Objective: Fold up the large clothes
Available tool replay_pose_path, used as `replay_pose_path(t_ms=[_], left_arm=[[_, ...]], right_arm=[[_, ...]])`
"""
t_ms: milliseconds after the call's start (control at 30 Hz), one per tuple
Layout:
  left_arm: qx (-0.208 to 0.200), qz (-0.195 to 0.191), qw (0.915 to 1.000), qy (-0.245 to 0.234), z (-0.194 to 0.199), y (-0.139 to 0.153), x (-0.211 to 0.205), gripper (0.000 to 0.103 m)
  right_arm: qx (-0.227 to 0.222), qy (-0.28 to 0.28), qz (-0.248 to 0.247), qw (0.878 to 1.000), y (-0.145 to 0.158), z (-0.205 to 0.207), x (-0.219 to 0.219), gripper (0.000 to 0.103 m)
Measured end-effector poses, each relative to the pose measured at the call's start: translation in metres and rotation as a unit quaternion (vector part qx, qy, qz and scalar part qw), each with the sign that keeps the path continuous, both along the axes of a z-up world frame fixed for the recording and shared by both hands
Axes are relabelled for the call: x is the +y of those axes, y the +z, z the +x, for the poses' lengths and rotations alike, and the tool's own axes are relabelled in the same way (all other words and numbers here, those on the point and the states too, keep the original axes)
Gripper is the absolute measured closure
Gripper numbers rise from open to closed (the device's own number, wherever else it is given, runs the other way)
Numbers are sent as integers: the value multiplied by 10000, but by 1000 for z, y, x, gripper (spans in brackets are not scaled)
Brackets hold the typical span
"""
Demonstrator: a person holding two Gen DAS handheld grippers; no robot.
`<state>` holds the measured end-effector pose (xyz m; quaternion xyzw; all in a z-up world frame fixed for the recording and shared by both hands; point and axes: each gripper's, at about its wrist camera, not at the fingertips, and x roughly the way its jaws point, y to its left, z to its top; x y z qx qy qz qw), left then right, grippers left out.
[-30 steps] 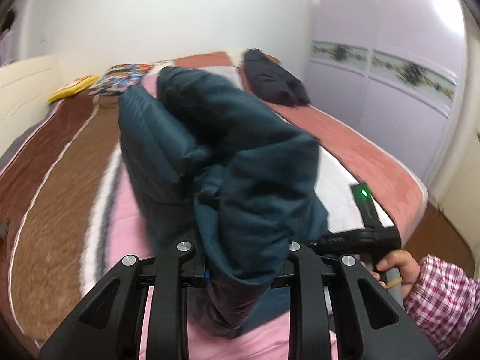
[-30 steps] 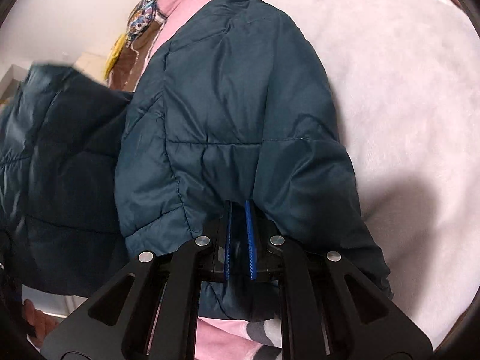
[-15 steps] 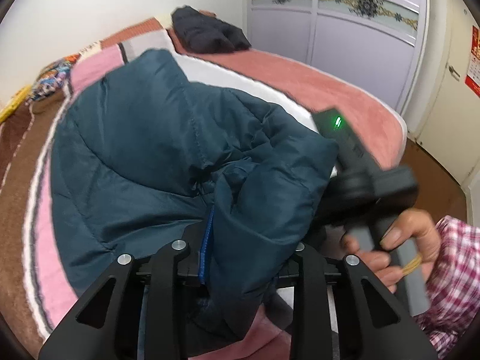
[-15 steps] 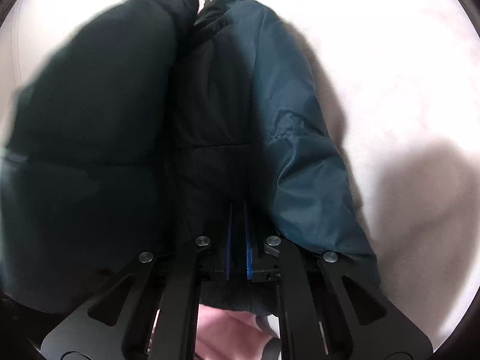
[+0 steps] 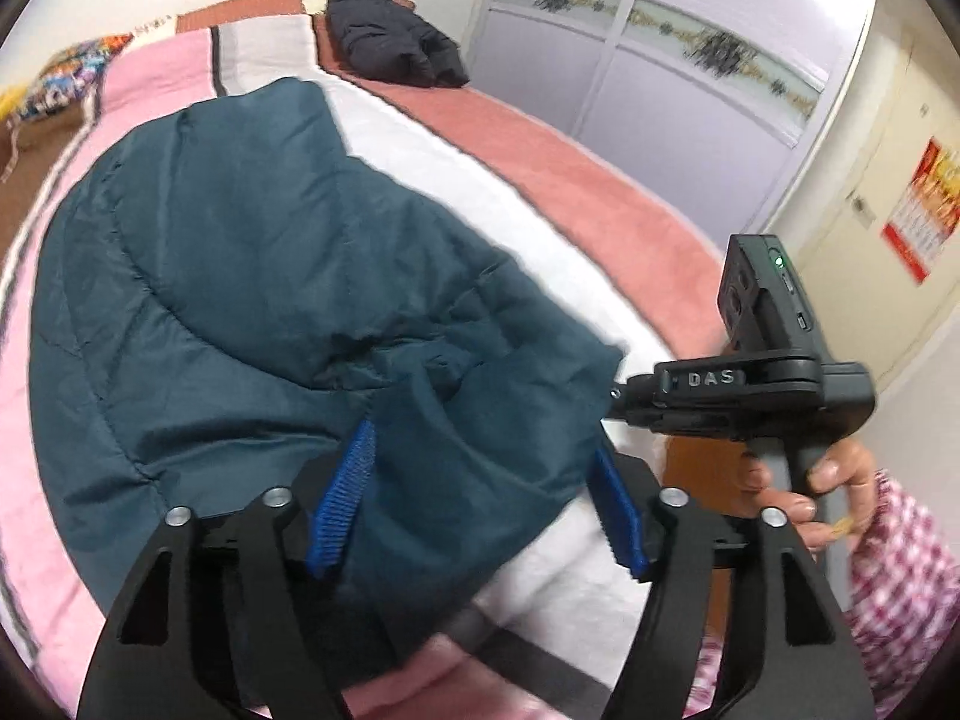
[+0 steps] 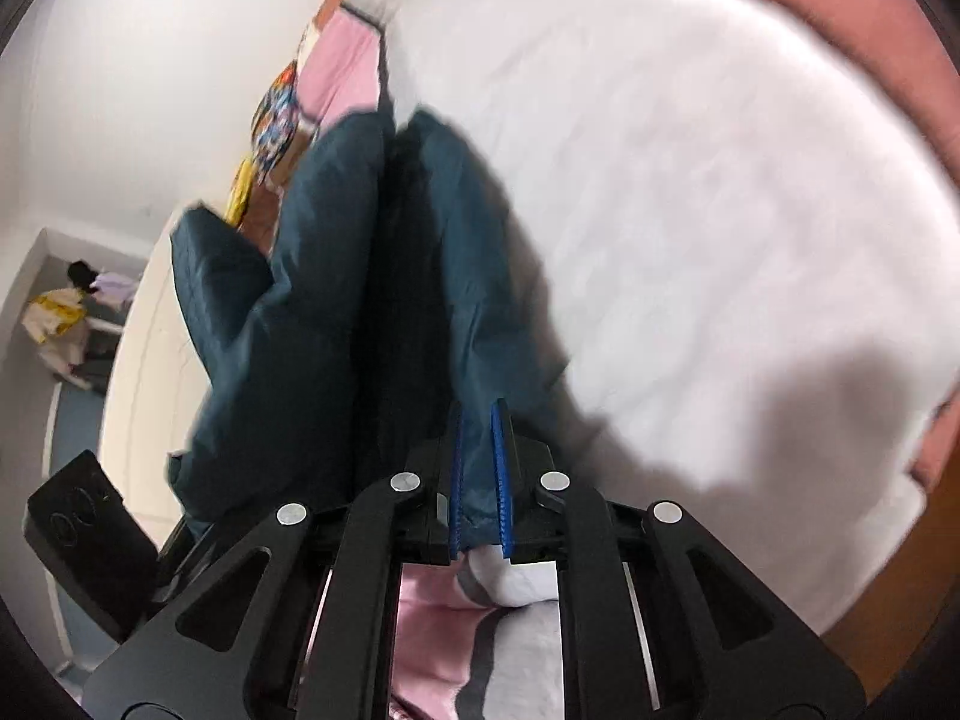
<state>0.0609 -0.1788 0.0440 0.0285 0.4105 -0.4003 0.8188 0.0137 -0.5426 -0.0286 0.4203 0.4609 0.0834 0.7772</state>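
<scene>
Smooth quilted jacket [image 5: 252, 300], fuzzy blanket [image 6: 690, 180]
</scene>
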Motion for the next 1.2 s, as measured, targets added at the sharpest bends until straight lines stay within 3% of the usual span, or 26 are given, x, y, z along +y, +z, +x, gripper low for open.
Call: replay_pose_path(t_ms=[200, 300, 433, 500, 600, 733, 933, 1000, 1200], left_arm=[[323, -696, 9968, -203, -15, 23, 20, 35], [138, -1011, 9946, -209, -27, 47, 44, 35], [-350, -1037, 9932, 393, -15, 75, 83, 35], [-563, -803, 9903, 981, 4, 83, 101, 35], [-508, -593, 9847, 1558, 38, 86, 108, 35], [-280, -357, 9801, 1931, 78, 83, 106, 35], [359, 31, 9812, 1898, 129, 53, 81, 35], [627, 202, 9778, 1990, 140, 38, 75, 35], [917, 528, 9762, 1891, 162, 13, 54, 32]], right_arm=[[-979, 98, -519, 9938, 83, -20, -6, 92], [-1398, 481, -1052, 9834, 124, -27, 18, 92], [-1573, 1114, -1413, 9710, 141, -18, 80, 92], [-1595, 1543, -1645, 9611, 138, -14, 110, 91], [-1444, 1922, -2027, 9493, 120, -8, 149, 91], [-897, 1891, -2220, 9523, 79, 17, 157, 90], [39, 1705, -2160, 9614, 17, 27, 134, 92], [356, 1634, -2018, 9650, -7, 35, 128, 93], [639, 1602, -1927, 9660, -36, 43, 128, 96]])
